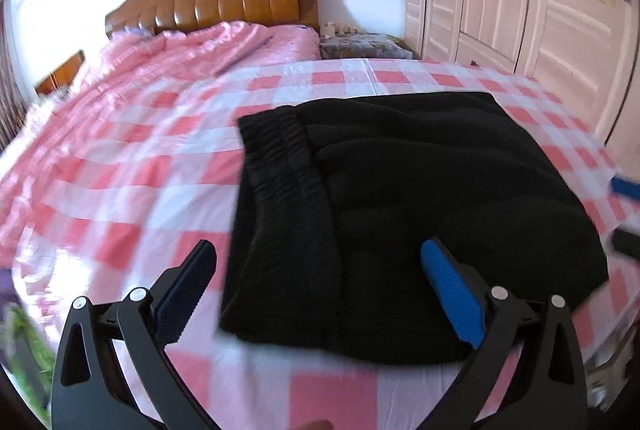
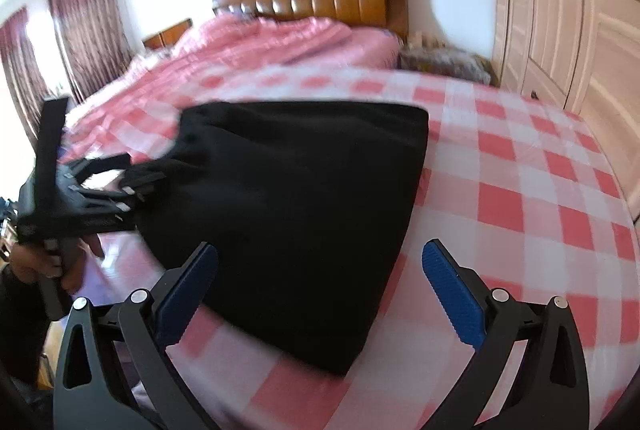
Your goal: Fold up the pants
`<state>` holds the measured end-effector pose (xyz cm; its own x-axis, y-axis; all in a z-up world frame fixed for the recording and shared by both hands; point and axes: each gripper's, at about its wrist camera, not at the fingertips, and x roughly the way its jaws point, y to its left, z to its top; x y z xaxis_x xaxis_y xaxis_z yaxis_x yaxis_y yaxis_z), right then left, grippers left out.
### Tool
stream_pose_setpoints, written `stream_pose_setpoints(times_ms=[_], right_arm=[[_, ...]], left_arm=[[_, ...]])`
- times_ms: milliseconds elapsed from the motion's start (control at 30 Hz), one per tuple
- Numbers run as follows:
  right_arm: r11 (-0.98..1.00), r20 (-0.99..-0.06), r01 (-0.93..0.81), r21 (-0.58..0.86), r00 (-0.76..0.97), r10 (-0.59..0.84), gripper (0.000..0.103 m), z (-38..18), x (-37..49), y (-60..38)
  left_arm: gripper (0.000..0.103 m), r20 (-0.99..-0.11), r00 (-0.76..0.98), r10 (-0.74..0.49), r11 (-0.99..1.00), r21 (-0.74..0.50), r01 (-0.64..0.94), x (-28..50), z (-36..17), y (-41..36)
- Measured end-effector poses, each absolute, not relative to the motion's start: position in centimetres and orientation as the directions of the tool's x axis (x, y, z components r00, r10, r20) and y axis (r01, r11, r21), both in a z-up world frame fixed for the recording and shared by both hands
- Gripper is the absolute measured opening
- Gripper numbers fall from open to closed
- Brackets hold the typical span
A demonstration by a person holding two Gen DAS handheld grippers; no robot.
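Pants (image 1: 400, 213): black, soft knit, folded into a thick rectangular pad with ribbed elastic waistband, lying near the bed's (image 1: 132, 165) front edge on pink-white checked sheet. Left gripper (image 1: 318, 282) and right gripper (image 2: 320, 282): ridged blue-padded jaws released, empty.

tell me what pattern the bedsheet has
Pink and white checks on the bedsheet; it shows best in the right wrist view, beside the folded black pants.

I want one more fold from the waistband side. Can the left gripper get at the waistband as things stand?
Probably yes. The left gripper is open above the near edge of the black pants, and the waistband lies exposed on top just ahead, nothing covering it.
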<state>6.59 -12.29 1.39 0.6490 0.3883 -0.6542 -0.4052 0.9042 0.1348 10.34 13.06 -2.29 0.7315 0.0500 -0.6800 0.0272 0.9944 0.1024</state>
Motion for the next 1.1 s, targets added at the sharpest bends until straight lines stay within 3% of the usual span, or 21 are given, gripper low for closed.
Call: stream_pose_setpoints(times_ms=[133, 367, 600, 1100], right_arm=[[0.907, -0.631, -0.409, 0.098, 0.680, 0.375, 0.098, 2.7, 2.5, -13.0], [0.927, -0.667, -0.375, -0.005, 0.692, 0.276, 0.098, -0.3, -1.5, -13.2], [0.938, -0.647, -0.344, -0.030, 0.722, 0.244, 0.098, -2.2, -2.4, -12.2], [0.937, -0.641, -0.347, -0.042, 0.729, 0.241, 0.098, -2.8, -3.1, -11.3]], left_arm=[[0.102, -0.632, 0.753, 0.183, 0.969, 0.247, -0.028, 5.8, -1.4, 11.7], [0.102, -0.601, 0.748, 0.281, 0.957, 0.232, -0.174, 0.2, -2.6, 11.5], [0.102, -0.632, 0.760, 0.149, 0.988, 0.128, -0.087, -1.2, -4.1, 10.3], [0.102, -0.596, 0.793, 0.126, 0.989, 0.136, -0.055, -1.9, -4.1, 8.5]])
